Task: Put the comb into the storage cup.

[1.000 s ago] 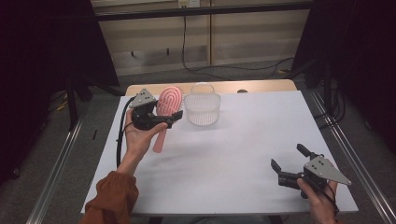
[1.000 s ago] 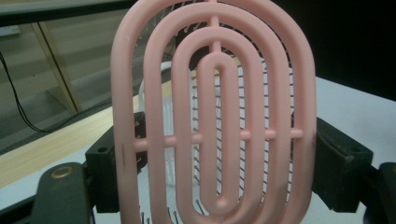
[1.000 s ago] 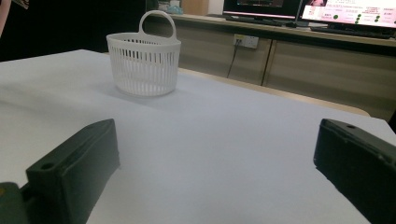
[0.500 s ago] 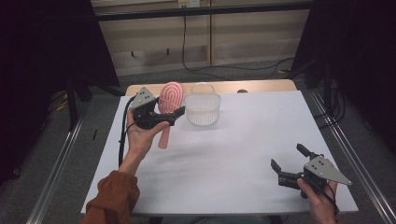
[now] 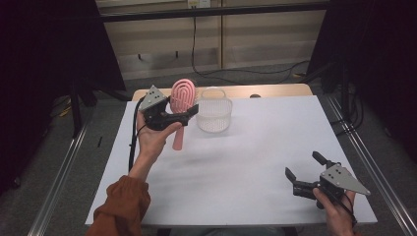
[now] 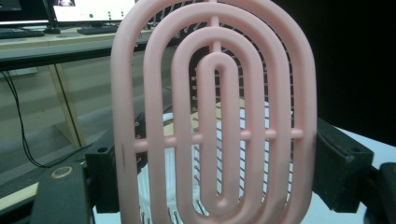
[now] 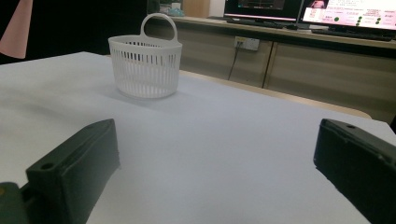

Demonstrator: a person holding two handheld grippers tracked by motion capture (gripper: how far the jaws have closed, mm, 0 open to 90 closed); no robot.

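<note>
Left gripper (image 5: 184, 114) up off the table (image 5: 255, 162), fingers clamped on the pink brush (image 5: 182, 98), held upright just beside the white basket (image 5: 214, 114); right gripper (image 5: 305, 173) low at the near corner, fingers wide, holding nothing.

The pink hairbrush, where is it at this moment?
In the high view the pink hairbrush is held upright above the table's far left part, clamped in the left gripper, just left of the white basket.
</note>
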